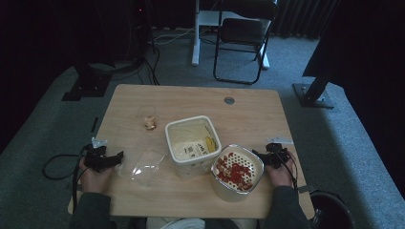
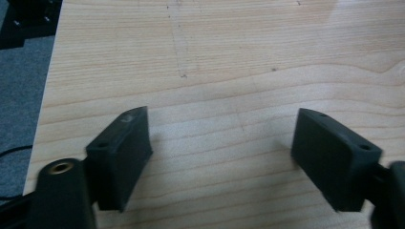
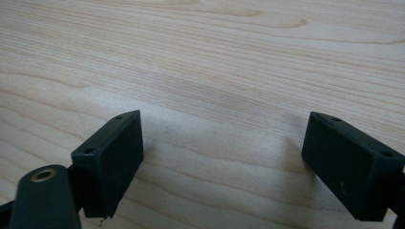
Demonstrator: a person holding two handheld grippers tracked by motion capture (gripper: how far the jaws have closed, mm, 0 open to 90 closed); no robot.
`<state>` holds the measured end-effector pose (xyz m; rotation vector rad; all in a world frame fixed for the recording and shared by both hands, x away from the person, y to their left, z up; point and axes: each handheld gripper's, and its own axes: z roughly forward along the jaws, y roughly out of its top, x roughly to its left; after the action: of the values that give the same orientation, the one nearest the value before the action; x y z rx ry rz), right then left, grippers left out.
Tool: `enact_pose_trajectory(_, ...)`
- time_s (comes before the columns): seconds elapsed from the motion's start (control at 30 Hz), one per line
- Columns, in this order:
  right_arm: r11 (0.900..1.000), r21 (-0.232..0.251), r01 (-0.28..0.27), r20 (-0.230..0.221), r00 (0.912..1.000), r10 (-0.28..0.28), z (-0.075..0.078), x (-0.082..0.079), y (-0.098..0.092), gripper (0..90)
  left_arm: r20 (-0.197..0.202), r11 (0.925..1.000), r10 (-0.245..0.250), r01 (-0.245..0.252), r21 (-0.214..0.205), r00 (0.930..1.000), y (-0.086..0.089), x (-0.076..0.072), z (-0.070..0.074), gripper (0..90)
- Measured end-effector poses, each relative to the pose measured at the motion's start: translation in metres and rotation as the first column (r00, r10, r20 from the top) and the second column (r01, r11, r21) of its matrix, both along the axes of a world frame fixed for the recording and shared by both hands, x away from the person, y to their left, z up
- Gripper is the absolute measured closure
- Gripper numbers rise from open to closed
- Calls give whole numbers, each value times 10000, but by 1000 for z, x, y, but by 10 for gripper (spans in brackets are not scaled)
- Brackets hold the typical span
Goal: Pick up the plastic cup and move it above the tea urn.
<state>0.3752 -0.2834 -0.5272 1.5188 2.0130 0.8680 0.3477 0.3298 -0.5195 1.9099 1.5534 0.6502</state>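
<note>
High view: both grippers, left gripper (image 1: 116,155) and right gripper (image 1: 255,153), rest gaping and empty; clear lid (image 1: 142,165), probably plastic, lies just beside the left.

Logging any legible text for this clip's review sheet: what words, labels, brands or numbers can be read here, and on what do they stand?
No text can be read.
Cream tub: a white label with dark marks and a yellow patch on its inner wall, too small and blurred to read.
Round container with the red-and-white pattern: no lettering can be made out.
Table, left gripper, right gripper: no print seen.
</note>
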Motion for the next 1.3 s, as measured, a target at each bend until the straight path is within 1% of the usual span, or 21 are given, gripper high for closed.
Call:
enact_pose_trajectory(0.1,10000,1,9,12,10000,-9,0,0,0,142,-52,10000,30,-30,16,10000,0,-1,1,259)
enact_pose_trajectory(0.17,10000,19,31,2,10000,-31,0,0,0,145,-105,10000,48,-48,28,9999,0,-1,3,322)
enact_pose_trajectory(0.23,10000,20,32,4,10000,-32,0,0,0,146,-120,10000,51,-50,36,9999,0,-1,3,337)
enact_pose_trajectory(0.27,10000,18,37,12,10000,-37,0,0,0,148,-107,10000,16,-16,20,9999,0,-2,4,379)
enact_pose_trajectory(0.33,10000,17,34,13,10000,-34,0,0,0,147,-128,10000,-14,14,52,9999,1,-3,4,407)
enact_pose_trajectory(0.5,10000,18,37,12,10000,-37,0,0,0,148,-226,9999,-19,21,114,9997,0,-4,6,430)
enact_pose_trajectory(0.53,10000,18,38,12,10000,-38,0,0,0,147,-220,9999,-92,93,79,9997,1,-5,9,431)
enact_pose_trajectory(0.57,10000,18,37,11,10000,-37,0,0,0,147,-152,9999,-121,120,-18,9998,1,-6,11,430)
enact_pose_trajectory(0.6,10000,17,35,14,10000,-35,0,0,0,147,-152,9999,-121,120,-18,9998,1,-6,11,430)
enact_pose_trajectory(0.67,10000,19,39,11,10000,-39,0,0,0,148,15,9996,-199,199,-188,9998,1,-8,16,431)
enact_pose_trajectory(0.73,10000,18,37,12,10000,-37,0,0,0,148,318,9985,-432,442,-314,9986,0,-12,24,426)
enact_pose_trajectory(0.8,10000,19,38,12,10000,-38,0,0,0,148,385,9979,-524,538,-360,9979,-1,-13,27,427)
enact_pose_trajectory(0.83,10000,19,39,12,10000,-39,0,0,0,148,538,9964,-733,755,-388,9959,-5,-15,34,426)
enact_pose_trajectory(0.9,10000,18,36,12,10000,-36,0,0,0,148,695,9948,-931,957,-359,9932,-10,-17,41,426)
enact_pose_trajectory(1.03,10000,19,39,12,10000,-39,0,0,0,148,933,9892,-1355,1401,-442,9864,-20,-19,57,426)
enact_pose_trajectory(1.07,10000,18,36,13,10000,-36,0,0,0,148,933,9892,-1355,1401,-442,9864,-20,-19,57,426)
enact_pose_trajectory(1.13,10000,20,39,12,10000,-39,0,0,0,147,1022,9849,-1583,1644,-547,9821,-25,-20,64,429)
enact_pose_trajectory(1.17,10000,20,39,11,10000,-39,0,0,0,147,1044,9788,-1867,1941,-659,9769,-32,-21,68,432)
enact_pose_trajectory(1.23,10000,18,36,13,10000,-36,0,0,0,147,1028,9721,-2161,2238,-702,9709,-39,-20,70,442)
enact_pose_trajectory(1.27,10000,18,36,13,10000,-36,0,0,0,147,1028,9721,-2161,2238,-702,9709,-39,-20,70,449)
enact_pose_trajectory(1.3,10000,20,38,13,10000,-38,0,0,0,147,1014,9694,-2274,2350,-710,9685,-42,-19,71,449)
